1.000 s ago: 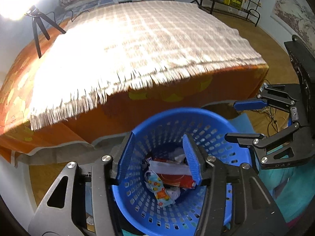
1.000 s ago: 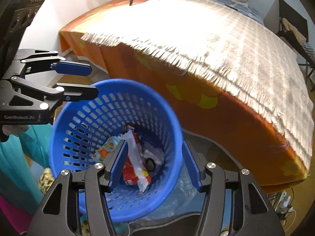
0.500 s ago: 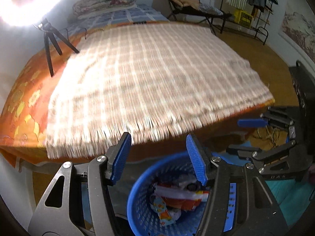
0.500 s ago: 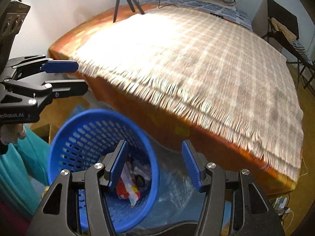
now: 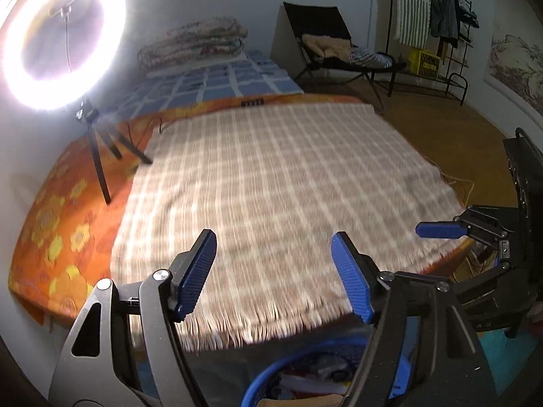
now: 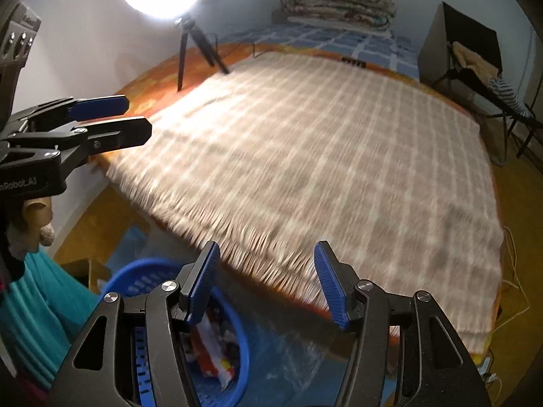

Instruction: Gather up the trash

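A blue perforated basket (image 5: 271, 378) sits on the floor at the foot of the bed, with wrappers (image 6: 217, 356) inside; it also shows in the right wrist view (image 6: 234, 359). My left gripper (image 5: 275, 274) is open and empty, raised above the basket and facing the bed. My right gripper (image 6: 266, 283) is open and empty, also raised over the bed's edge. Each gripper shows in the other's view: the right one (image 5: 437, 251) at the right edge, the left one (image 6: 112, 118) at the left edge. No loose trash shows on the blanket.
A plaid fringed blanket (image 5: 278, 190) covers an orange bedsheet (image 5: 61, 224). A ring light on a tripod (image 5: 61, 37) stands on the bed's far left. Folded quilts (image 5: 193, 42), a black chair (image 5: 325, 44) and a clothes rack (image 5: 437, 27) stand behind. A clear plastic sheet (image 6: 292, 356) lies by the basket.
Both grippers have risen and tilted up from the basket toward the bed. The basket has dropped to the bottom of both views. Both stay open and empty.
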Demonstrator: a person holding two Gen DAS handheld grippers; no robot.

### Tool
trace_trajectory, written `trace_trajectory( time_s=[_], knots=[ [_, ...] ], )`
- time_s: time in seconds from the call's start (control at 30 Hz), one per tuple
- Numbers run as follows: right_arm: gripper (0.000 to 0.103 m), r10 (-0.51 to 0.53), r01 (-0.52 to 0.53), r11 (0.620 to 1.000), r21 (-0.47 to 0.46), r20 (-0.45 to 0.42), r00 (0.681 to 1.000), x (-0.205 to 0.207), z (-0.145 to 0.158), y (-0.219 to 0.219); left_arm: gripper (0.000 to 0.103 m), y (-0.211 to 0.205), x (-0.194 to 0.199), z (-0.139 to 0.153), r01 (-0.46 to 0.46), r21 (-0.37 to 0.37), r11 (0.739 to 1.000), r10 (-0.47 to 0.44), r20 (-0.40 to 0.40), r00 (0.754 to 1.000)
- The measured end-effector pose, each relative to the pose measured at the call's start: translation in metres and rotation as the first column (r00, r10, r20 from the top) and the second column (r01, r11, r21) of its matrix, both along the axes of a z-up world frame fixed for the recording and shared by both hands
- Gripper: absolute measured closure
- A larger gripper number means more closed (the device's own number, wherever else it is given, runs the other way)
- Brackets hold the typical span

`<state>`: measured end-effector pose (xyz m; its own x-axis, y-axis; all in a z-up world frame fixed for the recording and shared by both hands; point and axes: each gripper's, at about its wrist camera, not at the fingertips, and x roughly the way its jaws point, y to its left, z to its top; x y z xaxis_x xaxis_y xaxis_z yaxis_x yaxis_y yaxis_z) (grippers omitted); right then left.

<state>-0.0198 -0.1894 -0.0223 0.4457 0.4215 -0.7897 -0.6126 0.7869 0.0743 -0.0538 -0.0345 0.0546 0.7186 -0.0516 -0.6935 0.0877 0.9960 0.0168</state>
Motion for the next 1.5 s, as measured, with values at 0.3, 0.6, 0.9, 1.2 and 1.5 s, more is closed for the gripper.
trace_trajectory(
  time_s=[0.3, 0.6, 0.9, 1.2, 1.5],
  knots=[
    [0.031, -0.047, 0.045, 0.998, 0.04, 0.056, 0.997, 0.028, 0.015, 0.0, 0.023, 0.001, 0.02, 0.0, -0.023, -0.018, 1.0, 0.024, 0.023, 0.999],
    [0.031, -0.098, 0.095, 0.993, 0.075, 0.042, 0.994, 0.052, 0.012, -0.005, 0.015, 0.004, 0.034, -0.011, -0.054, -0.019, 0.998, 0.054, 0.003, 0.999],
    [0.027, -0.143, 0.138, 0.987, 0.083, 0.061, 0.988, 0.06, 0.013, -0.005, 0.004, 0.004, 0.037, -0.008, -0.07, -0.044, 0.997, 0.071, 0.021, 0.997],
    [0.024, -0.164, 0.156, 0.983, 0.099, 0.076, 0.984, 0.061, 0.017, -0.006, 0.004, 0.005, 0.036, -0.008, -0.073, -0.048, 0.996, 0.074, 0.027, 0.997],
    [0.024, -0.171, 0.164, 0.982, 0.091, 0.081, 0.982, 0.06, 0.016, -0.006, 0.003, 0.006, 0.032, -0.008, -0.086, -0.052, 0.995, 0.087, 0.029, 0.996]
  ],
)
